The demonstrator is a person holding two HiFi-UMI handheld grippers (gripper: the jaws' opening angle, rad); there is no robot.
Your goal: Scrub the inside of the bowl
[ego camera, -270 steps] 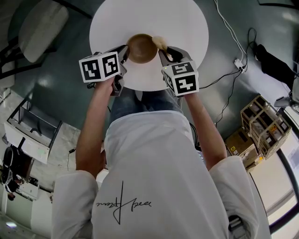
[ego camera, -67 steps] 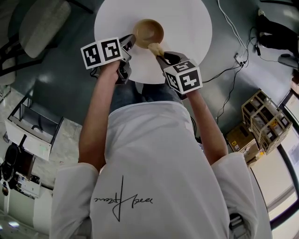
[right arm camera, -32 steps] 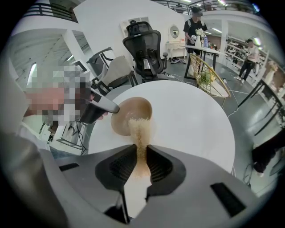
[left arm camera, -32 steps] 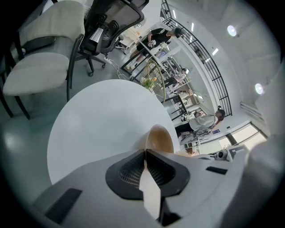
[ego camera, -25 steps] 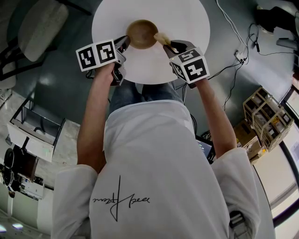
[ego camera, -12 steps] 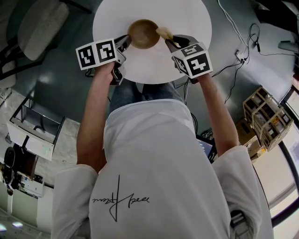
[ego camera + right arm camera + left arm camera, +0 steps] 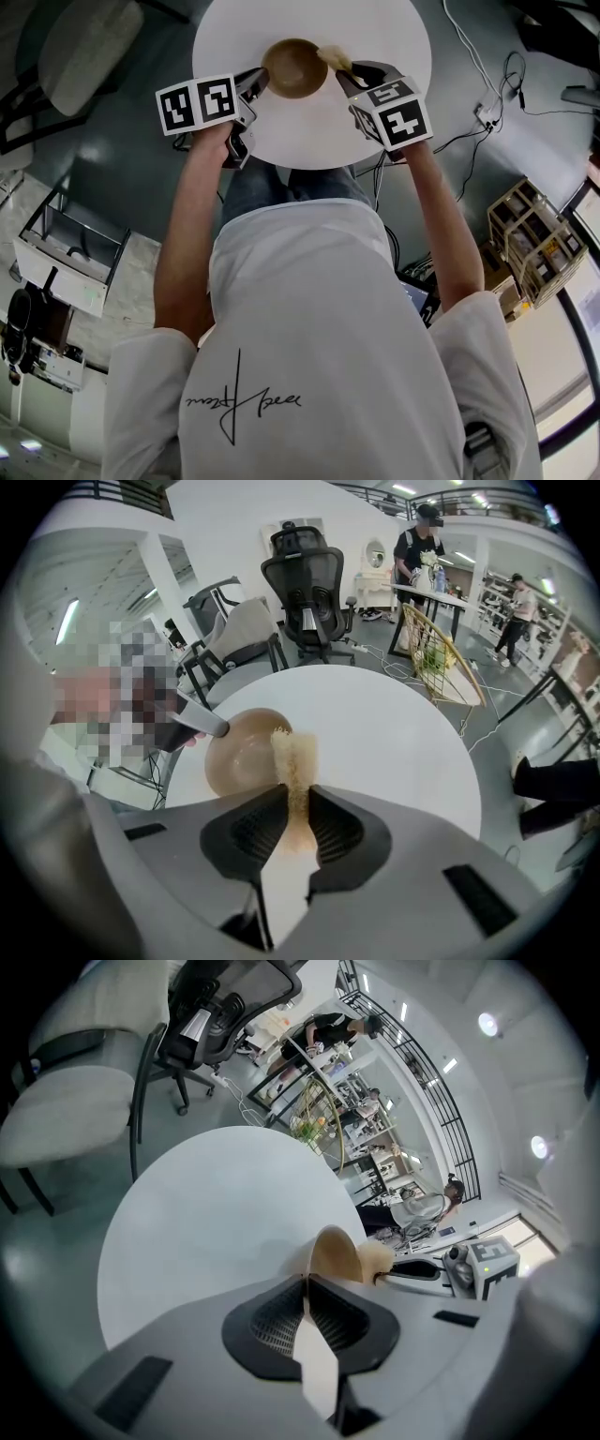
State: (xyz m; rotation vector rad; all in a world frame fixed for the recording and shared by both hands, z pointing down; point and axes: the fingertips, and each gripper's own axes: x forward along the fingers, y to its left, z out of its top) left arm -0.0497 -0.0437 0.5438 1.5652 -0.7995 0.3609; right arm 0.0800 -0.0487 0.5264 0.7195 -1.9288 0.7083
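Observation:
A brown wooden bowl [image 7: 292, 67] sits on the round white table [image 7: 309, 141]. My left gripper [image 7: 257, 83] is shut on the bowl's left rim; in the left gripper view the thin rim [image 7: 332, 1252] runs into the closed jaws of that gripper [image 7: 305, 1285]. My right gripper [image 7: 343, 77] is shut on a pale yellow sponge [image 7: 333, 58], which touches the bowl's right rim. In the right gripper view the sponge [image 7: 292, 754] sticks out of the gripper [image 7: 293, 797] and overlaps the right edge of the bowl [image 7: 239, 754].
The table's near edge [image 7: 309, 167] lies just past my wrists. An office chair [image 7: 309, 583] stands beyond the table and a padded chair [image 7: 80, 52] to its left. Cables [image 7: 469, 122] and a wooden crate [image 7: 530, 248] are on the floor at the right.
The right gripper has carried the sponge along the bowl's right rim, away from me. The left gripper keeps its hold on the bowl's left rim.

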